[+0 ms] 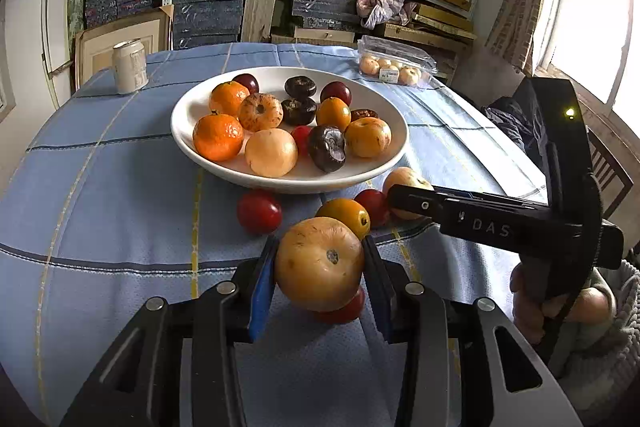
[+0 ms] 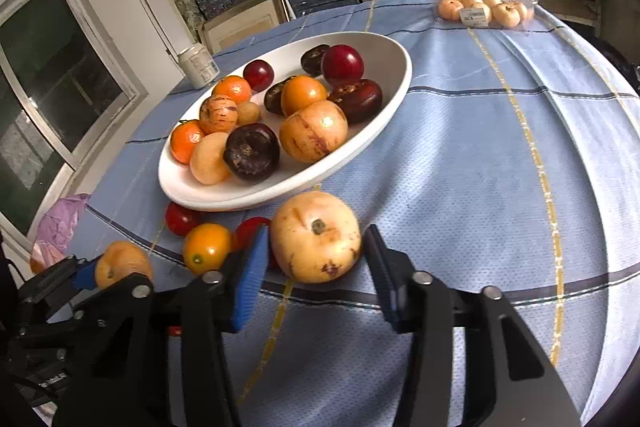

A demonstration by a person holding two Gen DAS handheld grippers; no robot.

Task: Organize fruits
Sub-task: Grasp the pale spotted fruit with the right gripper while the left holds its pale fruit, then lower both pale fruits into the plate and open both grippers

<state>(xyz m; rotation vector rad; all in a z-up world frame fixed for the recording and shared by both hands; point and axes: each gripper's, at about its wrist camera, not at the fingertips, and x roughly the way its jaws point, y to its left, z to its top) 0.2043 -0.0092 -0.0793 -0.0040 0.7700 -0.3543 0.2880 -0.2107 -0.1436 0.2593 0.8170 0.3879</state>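
Left wrist: jaws clamping tan fruit [image 1: 319,263].

We see a table under a blue checked cloth [image 1: 120,187]. On it sit a white bowl [image 1: 188,135] of fruit, a can [image 1: 129,66], a clear fruit punnet [image 1: 394,61] and loose fruits [image 1: 259,211].

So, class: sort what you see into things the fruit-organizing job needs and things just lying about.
Job: white bowl of fruit; loose fruits on the cloth; pale fruit in left gripper; pale fruit between right gripper fingers.

Lying about: can; plastic punnet; shelf boxes.
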